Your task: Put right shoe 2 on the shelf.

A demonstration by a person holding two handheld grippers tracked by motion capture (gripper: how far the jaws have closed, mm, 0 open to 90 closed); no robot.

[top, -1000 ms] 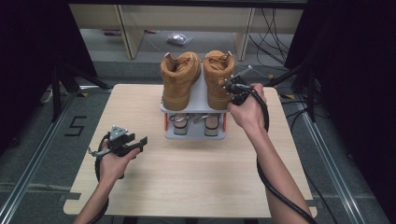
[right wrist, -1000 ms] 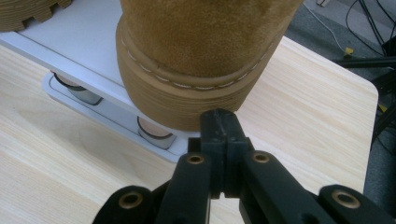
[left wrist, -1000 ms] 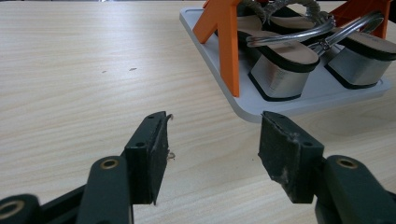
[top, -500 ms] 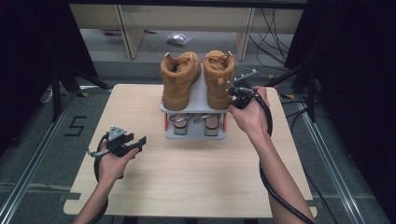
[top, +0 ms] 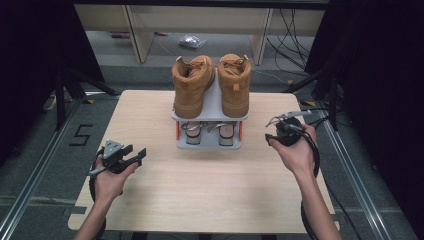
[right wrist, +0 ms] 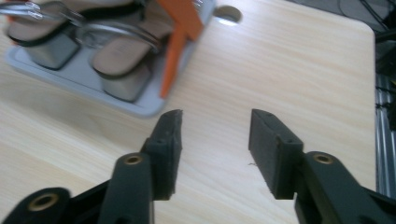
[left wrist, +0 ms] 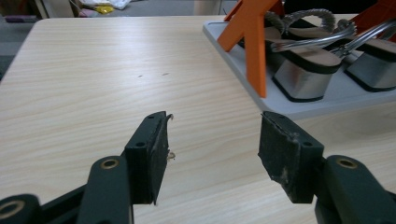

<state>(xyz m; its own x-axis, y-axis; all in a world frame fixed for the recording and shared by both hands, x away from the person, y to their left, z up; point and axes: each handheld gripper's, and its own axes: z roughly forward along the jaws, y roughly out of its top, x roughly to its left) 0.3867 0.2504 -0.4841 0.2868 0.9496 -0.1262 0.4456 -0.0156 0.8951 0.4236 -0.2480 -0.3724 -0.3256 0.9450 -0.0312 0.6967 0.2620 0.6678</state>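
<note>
Table [top: 150, 200] of pale wood carries everything here, and on it, ahead of both my grippers, stands the grey two-tier shoe rack [top: 210, 107] with orange side supports. Tan boots [top: 192, 85] sit as a pair on its top tier, heels toward me, up and to the left of my right gripper [top: 276, 131]; silver block-heeled sandals [top: 206, 132] fill the lower tier, level with that gripper and just to its left. My right gripper hangs beside the rack's right end, its jaws having just been opening, with nothing but bare wood between them in the right gripper view [right wrist: 214, 140]. My left gripper [top: 131, 156] hovers low over the near left of the table, well apart from the rack, jaws spread and empty. I judge the boot placement finished and the release step in hand. Next I'd need either a retreat to rest or a level reach toward the sandals, squaring the open jaws on a heel first.
</note>
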